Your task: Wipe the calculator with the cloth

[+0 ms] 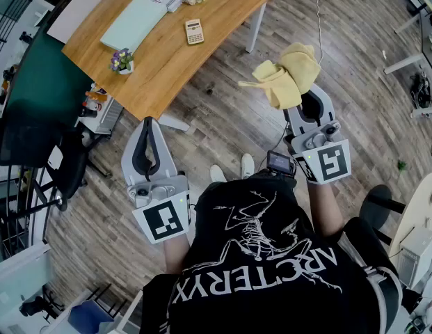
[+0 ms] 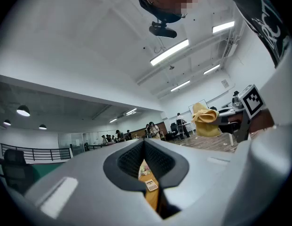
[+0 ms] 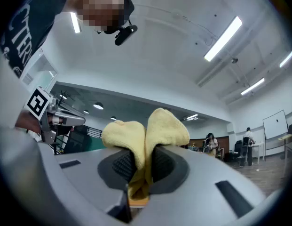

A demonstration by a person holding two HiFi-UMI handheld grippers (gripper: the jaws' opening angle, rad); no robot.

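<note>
One yellow cloth (image 1: pixel 289 75) (bunched, pinched); calculator (image 1: pixel 194 31) beige.

black T-shirt (image 1: pixel 271 256), white skeleton print and lettering | white shoes (image 1: pixel 217 174) | grey left gripper (image 1: pixel 148 122), grey right gripper (image 1: pixel 307 94)

The left gripper (image 2: pixel 145 146) points slightly upward, its fingers (image 2: pixel 129 161) closed tip to tip with nothing between them. Through the narrow slit below the tips shows a strip of wooden tabletop (image 2: pixel 152 200), with the calculator (image 2: pixel 151 185) lying on it. To the right, well apart, hangs the bunched yellow cloth (image 2: pixel 205 120), and past it a marker cube (image 2: pixel 253 100). Light strips (image 2: pixel 169 52) cross the white ceiling. People (image 2: pixel 118 135) stand far off.
</note>
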